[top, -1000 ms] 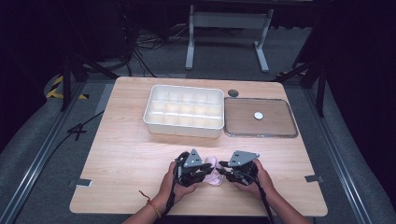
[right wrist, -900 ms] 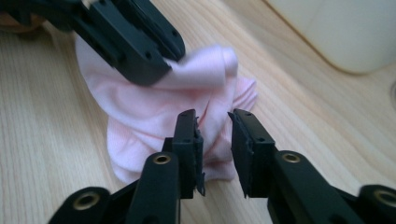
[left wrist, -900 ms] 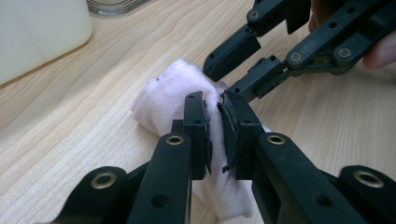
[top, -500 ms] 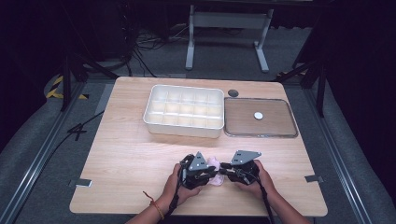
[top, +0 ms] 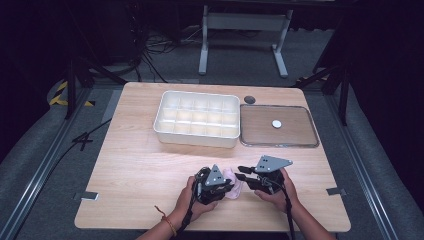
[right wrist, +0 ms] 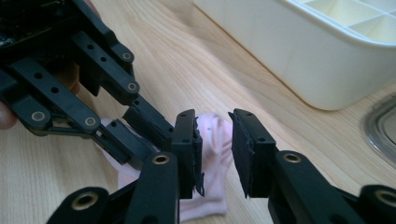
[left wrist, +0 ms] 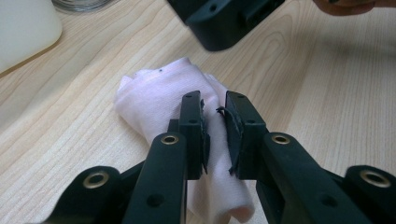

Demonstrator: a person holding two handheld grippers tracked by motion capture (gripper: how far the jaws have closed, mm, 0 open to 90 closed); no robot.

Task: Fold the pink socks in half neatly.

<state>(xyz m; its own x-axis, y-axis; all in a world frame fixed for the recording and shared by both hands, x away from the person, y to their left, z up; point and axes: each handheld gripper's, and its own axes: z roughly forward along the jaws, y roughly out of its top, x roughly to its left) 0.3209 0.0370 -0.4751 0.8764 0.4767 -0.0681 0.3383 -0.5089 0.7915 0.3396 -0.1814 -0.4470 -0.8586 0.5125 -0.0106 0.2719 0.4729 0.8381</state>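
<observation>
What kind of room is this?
Probably a lab or test workshop, not a home: a bare wooden table stands on grey carpet, loose cables trail over the floor behind it, and dark surroundings close it in.

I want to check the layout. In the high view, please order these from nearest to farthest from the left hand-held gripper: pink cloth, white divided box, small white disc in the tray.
1. The pink cloth, directly at the left hand-held gripper, between its jaws.
2. The white divided box, farther back on the table, near the middle.
3. The small white disc, in the tray at the back right.
</observation>
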